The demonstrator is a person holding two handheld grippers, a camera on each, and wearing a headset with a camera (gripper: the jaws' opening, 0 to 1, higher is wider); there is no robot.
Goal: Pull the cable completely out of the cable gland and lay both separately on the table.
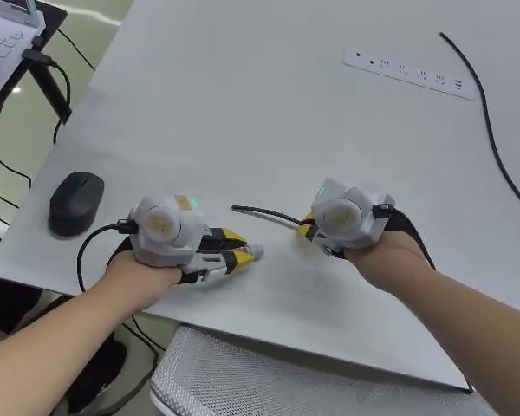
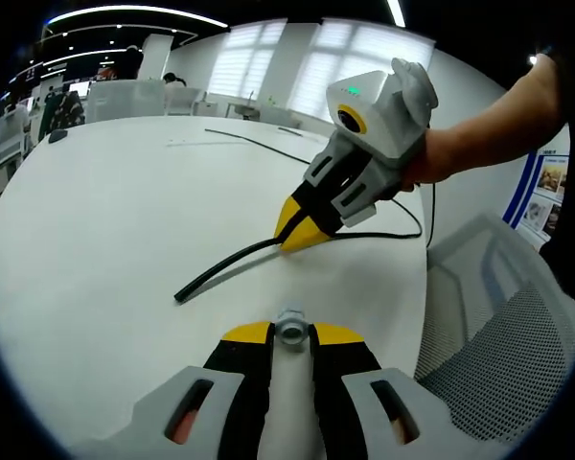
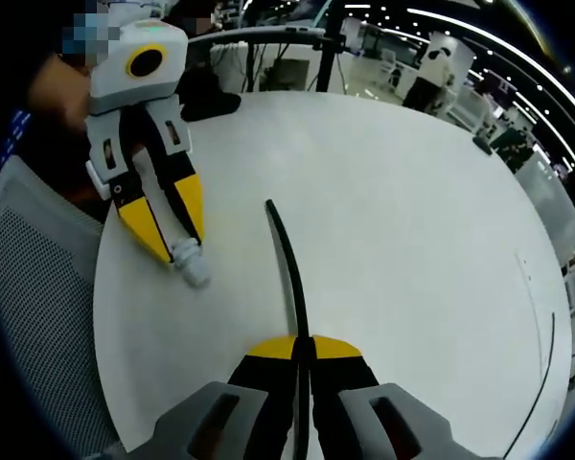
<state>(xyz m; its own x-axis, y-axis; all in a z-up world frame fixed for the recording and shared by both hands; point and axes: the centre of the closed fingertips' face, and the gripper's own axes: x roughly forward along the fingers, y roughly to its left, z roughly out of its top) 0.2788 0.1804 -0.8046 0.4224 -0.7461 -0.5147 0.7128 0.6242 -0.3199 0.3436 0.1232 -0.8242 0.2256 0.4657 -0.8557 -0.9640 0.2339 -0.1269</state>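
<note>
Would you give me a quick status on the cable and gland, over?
Left tongs shut on gland. Right tongs shut on cable. Cable out of gland, neither released. Mouse, power strip well aside.

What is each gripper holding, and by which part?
Left gripper: the cable gland, by one end, between its jaws. Right gripper: the black cable, a little back from its free end.
</note>
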